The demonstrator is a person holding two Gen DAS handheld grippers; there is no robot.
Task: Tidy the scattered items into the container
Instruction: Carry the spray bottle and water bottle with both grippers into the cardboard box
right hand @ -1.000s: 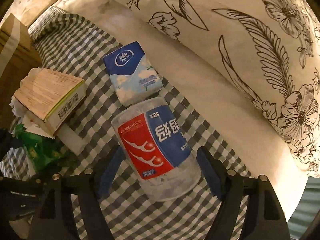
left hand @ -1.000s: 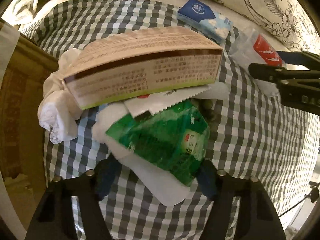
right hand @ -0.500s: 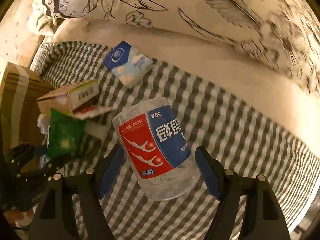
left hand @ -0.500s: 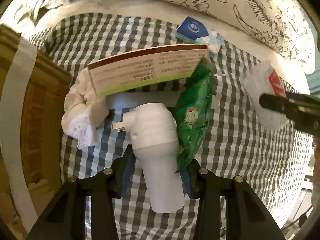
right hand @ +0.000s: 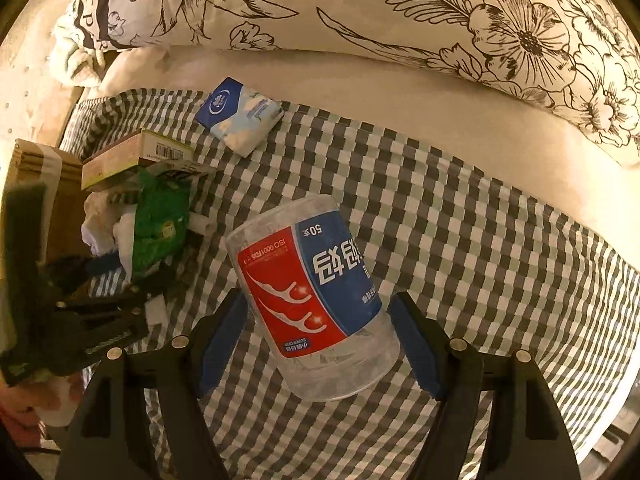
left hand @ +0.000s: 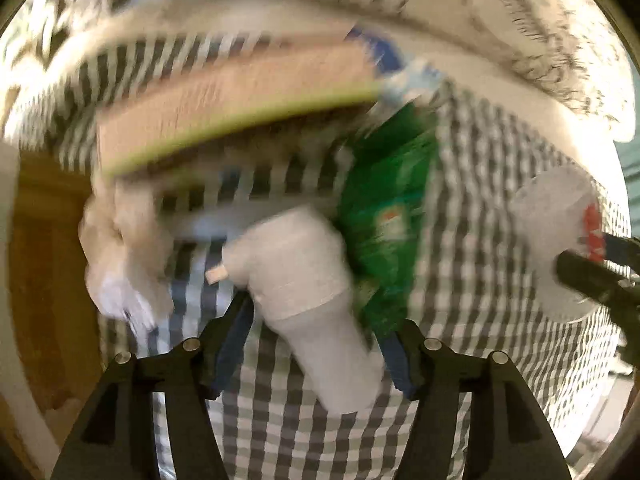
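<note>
Right wrist: my right gripper [right hand: 318, 334] clamps clear jar [right hand: 312, 312] mid-body; light, slick plastic. Left gripper [left hand: 316, 344] beside it pinches white bottle [left hand: 308, 304] plus crinkly green packet [left hand: 384, 216].

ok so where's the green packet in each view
Left wrist: the green packet is just right of centre, blurred, beside the white plug, between the left gripper's fingers.
Right wrist: it is at far left, mid-height, under the brown box, by the left gripper.
Shared landmark: the clear jar with the red and blue label, far right in the left view, centre in the right view.
</note>
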